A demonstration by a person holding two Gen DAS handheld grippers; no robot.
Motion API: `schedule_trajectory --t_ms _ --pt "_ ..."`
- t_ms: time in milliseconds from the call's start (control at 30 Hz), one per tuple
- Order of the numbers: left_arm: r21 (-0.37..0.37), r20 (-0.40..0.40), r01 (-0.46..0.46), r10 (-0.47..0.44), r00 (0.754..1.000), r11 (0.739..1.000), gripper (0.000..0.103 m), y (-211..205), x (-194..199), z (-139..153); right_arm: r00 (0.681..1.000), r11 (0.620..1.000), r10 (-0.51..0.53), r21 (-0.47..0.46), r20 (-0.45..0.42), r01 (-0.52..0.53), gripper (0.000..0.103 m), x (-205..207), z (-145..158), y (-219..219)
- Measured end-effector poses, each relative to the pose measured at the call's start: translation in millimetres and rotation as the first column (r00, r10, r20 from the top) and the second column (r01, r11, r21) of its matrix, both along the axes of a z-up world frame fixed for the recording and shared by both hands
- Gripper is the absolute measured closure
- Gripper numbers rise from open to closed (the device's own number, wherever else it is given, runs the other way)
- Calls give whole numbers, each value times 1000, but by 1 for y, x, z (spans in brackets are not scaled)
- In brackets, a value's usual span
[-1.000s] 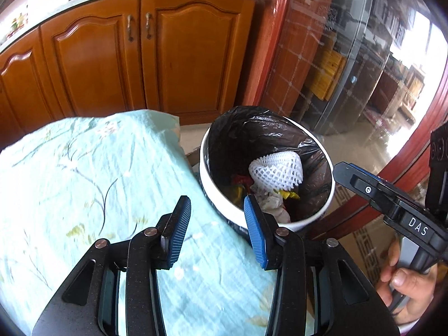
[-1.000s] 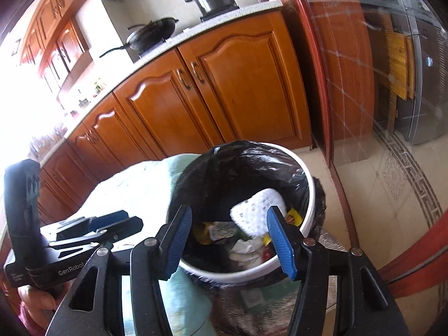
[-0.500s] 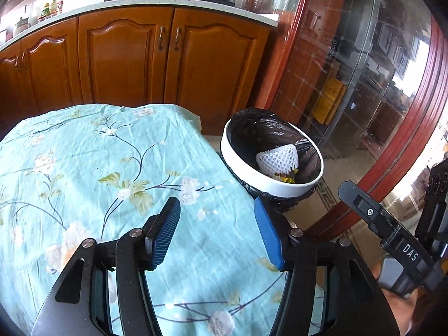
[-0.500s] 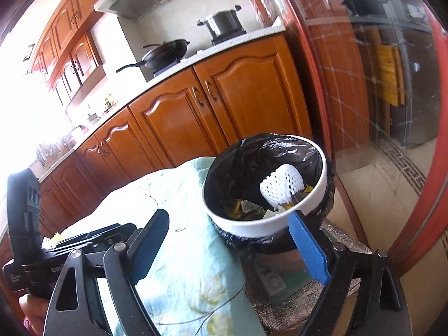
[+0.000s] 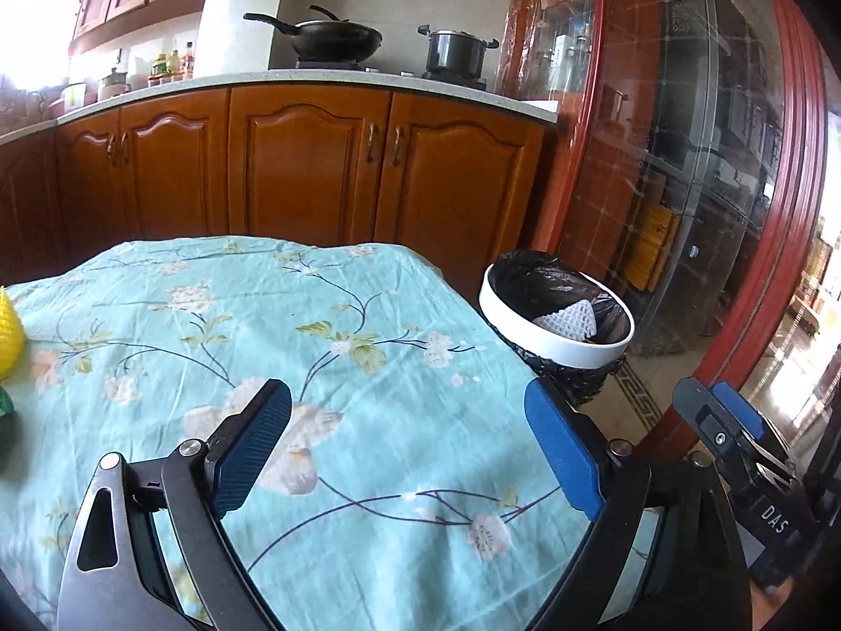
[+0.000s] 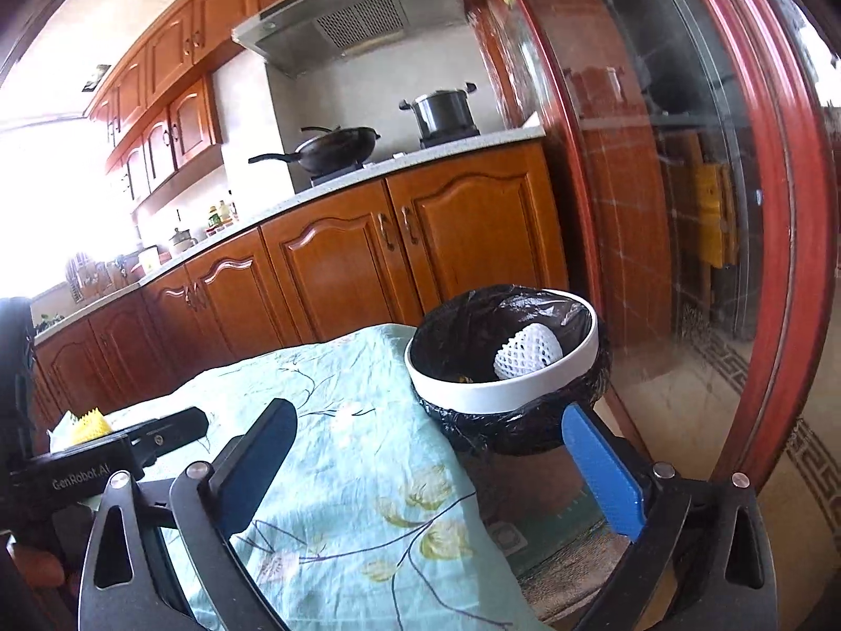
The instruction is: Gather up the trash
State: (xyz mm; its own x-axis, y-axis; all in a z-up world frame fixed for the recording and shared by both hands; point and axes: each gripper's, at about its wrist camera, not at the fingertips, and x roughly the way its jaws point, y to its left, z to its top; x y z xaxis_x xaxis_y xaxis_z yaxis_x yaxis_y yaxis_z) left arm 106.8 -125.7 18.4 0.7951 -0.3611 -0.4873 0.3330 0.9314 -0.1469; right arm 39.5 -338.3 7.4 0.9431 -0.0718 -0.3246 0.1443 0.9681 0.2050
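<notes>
Beyond the left claw [image 5: 407, 452], ahead and off to its right, stands the trash bin [image 5: 552, 342], hard against the far right corner of the cloth-covered table [image 5: 315, 347]. From the right claw [image 6: 426, 465] the bin [image 6: 473, 394] sits just ahead, above its right finger [image 6: 604, 478].

Both claws hang low over the floral cloth, tilted down a little, pointing toward the counter. Left claw: 2 blue pads spread wide, jaws have just been opening, nothing between them but bare cloth. Right claw: same, jaws wide apart and just been opening, nothing between them. Right claw's body shows at the left claw's right [image 5: 736, 447]; left claw's body shows at the right claw's left [image 6: 105, 452]. A bit of a hand [image 6: 39, 568] shows under the left claw's handle.

Bin: round white rim, black liner folded over the outside. Inside, 1 white foam fruit net [image 6: 528, 352] lies against the liner wall; a speck of yellow beside it, too small to name.

Far to the left claw's left, at the table edge, a yellow foam net [image 5: 9, 334]; something green [image 5: 5, 405] below it, mostly cut off.

Background: wooden cabinets [image 5: 310, 173], a wok [image 5: 336, 37] and 1 pot [image 5: 454, 50] on the stove.
</notes>
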Motion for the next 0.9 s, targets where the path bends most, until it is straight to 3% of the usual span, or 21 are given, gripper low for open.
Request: schedule_trajectory --t_ms 100,233,400,900 --pt "20 30 -29 28 999 999 8 8 -10 0 1000 999 21 -24 -6 -21 1 0 5 8" --pt "43 82 -104 100 992 994 0 19 -24 -1 998 997 44 -71 47 -41 0 -7 16 20" --pt "43 114 -164 158 981 986 0 33 -40 -11 998 992 57 -114 26 -54 0 -10 2 36" --pt "111 155 -206 188 970 972 0 39 -59 -27 994 987 107 -119 -3 -107 0 -10 -22 55"
